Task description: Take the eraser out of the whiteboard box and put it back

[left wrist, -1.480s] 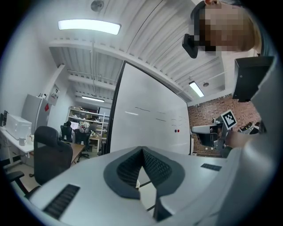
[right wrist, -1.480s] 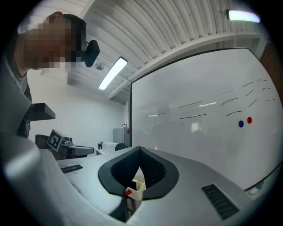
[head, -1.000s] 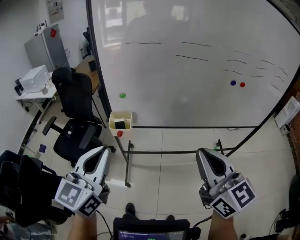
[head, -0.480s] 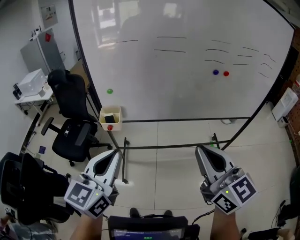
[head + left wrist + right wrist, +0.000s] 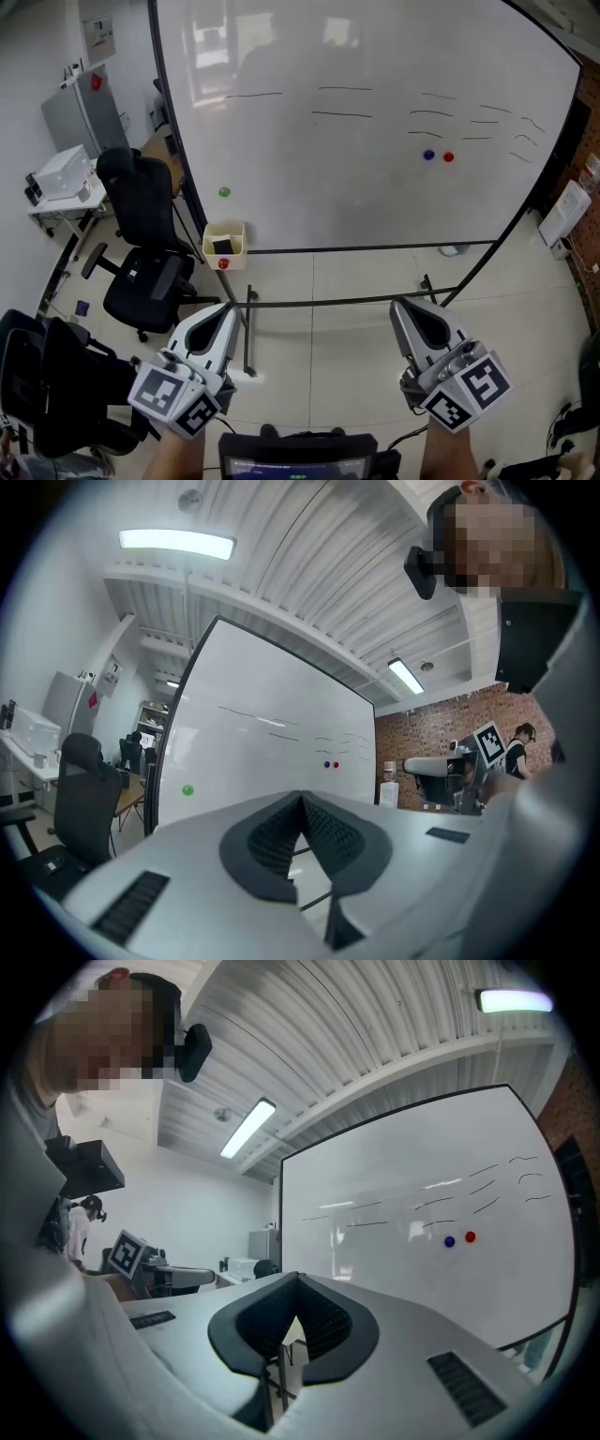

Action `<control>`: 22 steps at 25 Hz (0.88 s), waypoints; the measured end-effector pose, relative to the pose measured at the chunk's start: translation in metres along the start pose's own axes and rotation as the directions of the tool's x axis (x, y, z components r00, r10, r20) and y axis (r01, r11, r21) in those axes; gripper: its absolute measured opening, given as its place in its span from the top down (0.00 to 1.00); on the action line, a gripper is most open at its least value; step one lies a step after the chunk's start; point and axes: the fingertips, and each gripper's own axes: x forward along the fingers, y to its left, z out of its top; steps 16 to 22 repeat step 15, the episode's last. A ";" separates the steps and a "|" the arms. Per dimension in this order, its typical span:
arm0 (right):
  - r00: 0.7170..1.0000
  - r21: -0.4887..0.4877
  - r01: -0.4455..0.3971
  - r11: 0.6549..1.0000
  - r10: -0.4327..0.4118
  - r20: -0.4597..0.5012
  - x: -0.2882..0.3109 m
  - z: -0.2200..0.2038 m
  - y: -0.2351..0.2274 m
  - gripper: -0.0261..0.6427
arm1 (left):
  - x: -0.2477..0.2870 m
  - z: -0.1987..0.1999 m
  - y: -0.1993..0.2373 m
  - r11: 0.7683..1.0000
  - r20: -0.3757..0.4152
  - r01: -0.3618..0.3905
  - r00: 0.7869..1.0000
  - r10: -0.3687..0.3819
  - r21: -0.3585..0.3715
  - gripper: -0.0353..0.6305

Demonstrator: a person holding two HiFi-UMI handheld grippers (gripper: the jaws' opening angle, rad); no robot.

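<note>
Left hand-held gripper (image 5: 228, 312): jaws pressed together, nothing between them. Right hand-held gripper (image 5: 401, 306): the same. Both sit low in the head view, well apart from the whiteboard (image 5: 375, 122).

Marker cubes: black-and-white square patterns, no letters. Board marks: thin strokes only, nothing legible. Wall sheet (image 5: 97, 28): print too small to read.

Whiteboard box (image 5: 225, 246), cream, hangs at the board's lower left corner. The eraser (image 5: 222, 247) lies inside it, dark. Its long axis seems to run along the board's lower edge; which way it faces is too small to tell.

Box and eraser show in the head view only. The 2 gripper views add the ribbed ceiling (image 5: 281, 564). Blue magnet (image 5: 428, 156) and red magnet (image 5: 448, 157), side by side, show in all 3 views.
</note>
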 end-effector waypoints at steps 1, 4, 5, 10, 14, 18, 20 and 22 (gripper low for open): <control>1.000 -0.003 0.001 1.000 -0.001 0.001 -0.001 0.001 0.001 0.93 | -0.001 -0.001 0.000 1.000 -0.002 -0.001 1.000 0.001 0.000 0.90; 1.000 -0.005 0.009 1.000 -0.009 0.004 -0.004 0.002 0.002 0.93 | -0.005 -0.001 -0.002 1.000 -0.003 0.001 1.000 -0.001 0.005 0.90; 1.000 -0.002 0.011 1.000 -0.011 0.005 -0.005 0.002 0.003 0.93 | -0.006 -0.001 -0.002 1.000 -0.002 0.000 1.000 0.000 0.006 0.90; 1.000 0.002 0.011 1.000 -0.011 0.007 -0.008 0.002 0.012 0.93 | -0.018 0.003 0.000 1.000 0.009 -0.028 1.000 0.028 0.008 0.90; 1.000 -0.001 0.014 1.000 -0.014 0.009 -0.012 0.004 0.017 0.93 | -0.028 0.001 0.000 0.999 0.004 -0.046 0.999 0.046 0.003 0.90; 1.000 -0.001 0.015 1.000 -0.015 0.009 -0.014 0.004 0.018 0.93 | -0.031 0.000 0.000 0.999 0.002 -0.050 0.999 0.050 0.002 0.90; 1.000 -0.001 0.015 1.000 -0.015 0.009 -0.014 0.004 0.018 0.93 | -0.031 0.000 0.000 0.999 0.002 -0.050 0.999 0.050 0.002 0.90; 1.000 -0.001 0.015 1.000 -0.015 0.009 -0.014 0.004 0.018 0.93 | -0.031 0.000 0.000 0.999 0.002 -0.050 0.999 0.050 0.002 0.90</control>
